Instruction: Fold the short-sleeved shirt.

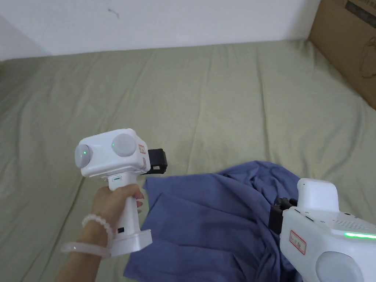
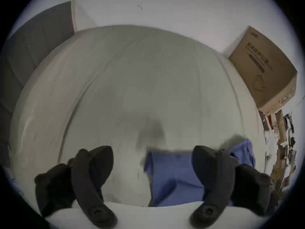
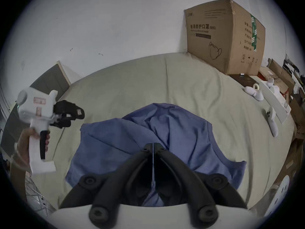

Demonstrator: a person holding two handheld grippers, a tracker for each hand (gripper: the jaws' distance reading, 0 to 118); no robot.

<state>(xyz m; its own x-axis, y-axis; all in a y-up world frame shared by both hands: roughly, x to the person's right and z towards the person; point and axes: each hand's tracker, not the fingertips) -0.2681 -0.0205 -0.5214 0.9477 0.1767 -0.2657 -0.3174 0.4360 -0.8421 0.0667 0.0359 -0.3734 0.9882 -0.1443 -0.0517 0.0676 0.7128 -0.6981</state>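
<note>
Now, with the right tool [image 3: 153, 145] clamped on the shirt [image 3: 115, 143], bring the wide-open, empty left tool [image 2: 153, 156] onto its corner nearest the bed's [image 1: 205, 91] left edge.

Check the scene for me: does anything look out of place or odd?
The blue short-sleeved shirt lies bunched and creased on the green sheet, not spread flat. The right gripper pinches a fold of it.

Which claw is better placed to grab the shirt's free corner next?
Probably the left claw: its jaws are open and empty beside the blue shirt. The right claw is shut on cloth.
</note>
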